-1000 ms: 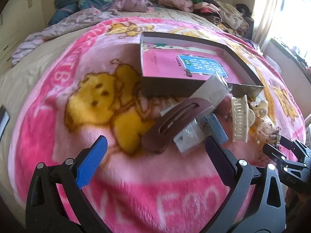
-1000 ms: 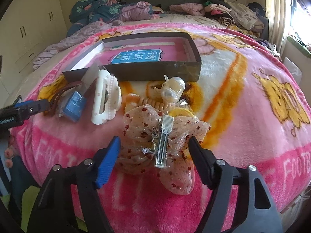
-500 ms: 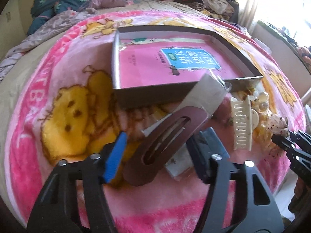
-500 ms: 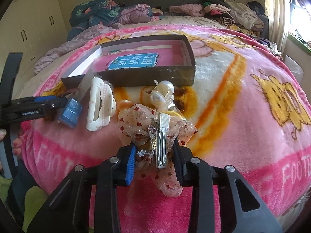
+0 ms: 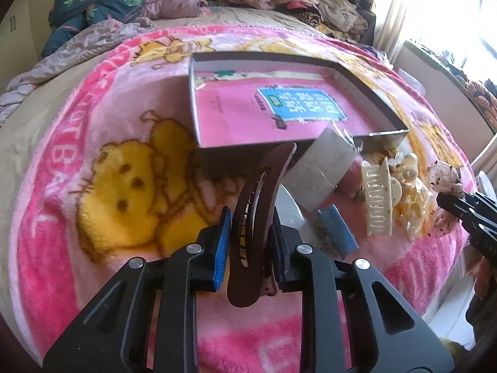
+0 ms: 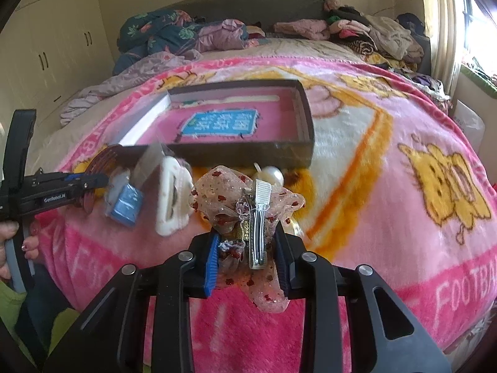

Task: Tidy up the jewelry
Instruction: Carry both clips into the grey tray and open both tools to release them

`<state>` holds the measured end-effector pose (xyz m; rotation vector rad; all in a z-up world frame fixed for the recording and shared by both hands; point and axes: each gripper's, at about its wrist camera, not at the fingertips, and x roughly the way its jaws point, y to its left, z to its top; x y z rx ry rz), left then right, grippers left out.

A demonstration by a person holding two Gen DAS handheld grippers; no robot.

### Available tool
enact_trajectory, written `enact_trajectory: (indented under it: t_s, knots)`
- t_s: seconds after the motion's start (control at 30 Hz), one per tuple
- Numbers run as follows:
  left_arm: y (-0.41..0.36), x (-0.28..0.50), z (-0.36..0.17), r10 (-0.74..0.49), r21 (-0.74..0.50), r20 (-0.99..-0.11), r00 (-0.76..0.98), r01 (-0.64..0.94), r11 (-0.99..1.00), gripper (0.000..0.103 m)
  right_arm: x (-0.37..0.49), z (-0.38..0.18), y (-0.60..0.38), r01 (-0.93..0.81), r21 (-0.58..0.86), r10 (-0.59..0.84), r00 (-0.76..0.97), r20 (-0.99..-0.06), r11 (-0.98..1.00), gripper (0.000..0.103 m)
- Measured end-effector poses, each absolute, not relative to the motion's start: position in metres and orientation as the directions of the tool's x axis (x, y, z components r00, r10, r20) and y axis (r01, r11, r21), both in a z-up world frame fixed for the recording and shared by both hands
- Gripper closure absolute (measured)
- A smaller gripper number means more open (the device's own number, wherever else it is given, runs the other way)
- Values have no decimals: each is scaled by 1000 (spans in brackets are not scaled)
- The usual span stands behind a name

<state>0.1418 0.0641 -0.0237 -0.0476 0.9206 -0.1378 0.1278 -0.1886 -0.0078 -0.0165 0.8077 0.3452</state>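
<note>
1. We hold the left gripper [image 5: 250, 242] over the bed with the fluffy pink blanket with yellow bears [image 5: 118, 186].
2. Its jaws are closing, and they pinch the long dark brown plastic hair clip [image 5: 259, 214]. The clip stands on its edge between the blue pads.
3. We hold the right gripper [image 6: 248, 259] a bit to the side. Its jaws squeeze the see-through pink bow with red dots and a silver metal clip [image 6: 245, 205].
4. The flat dark box with a pink book inside [image 6: 248, 152] sits on the blanket just behind both clips.
5. Between the two grippers lie a cream plastic claw clip [image 5: 377, 200], a small blue packet [image 5: 337, 231] and a shiny clear bag [image 5: 323, 171].
6. A round pearl hair piece [image 6: 271, 175] sits just behind the bow.
7. Piled clothes [image 6: 192, 34] lie far back on the bed.
</note>
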Motion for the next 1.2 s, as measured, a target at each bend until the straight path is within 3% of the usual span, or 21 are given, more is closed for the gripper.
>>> enact_trajectory:
  t_s: [0.63, 1.1, 1.13, 1.2]
  knots:
    - [78, 176, 17, -85, -69, -746, 660, 50, 996, 87, 209, 38, -171, -362, 165, 378, 664, -645, 917, 74]
    - [57, 235, -5, -70, -62, -782, 620, 34, 997, 87, 288, 14, -178, -317, 146, 327, 648, -688, 937, 74]
    - [56, 237, -7, -67, -59, -784, 617, 34, 998, 93, 291, 11, -178, -315, 145, 323, 645, -693, 938, 74]
    - [52, 243, -13, -68, -57, -791, 609, 36, 998, 94, 298, 6, -179, -311, 147, 320, 636, -702, 939, 74]
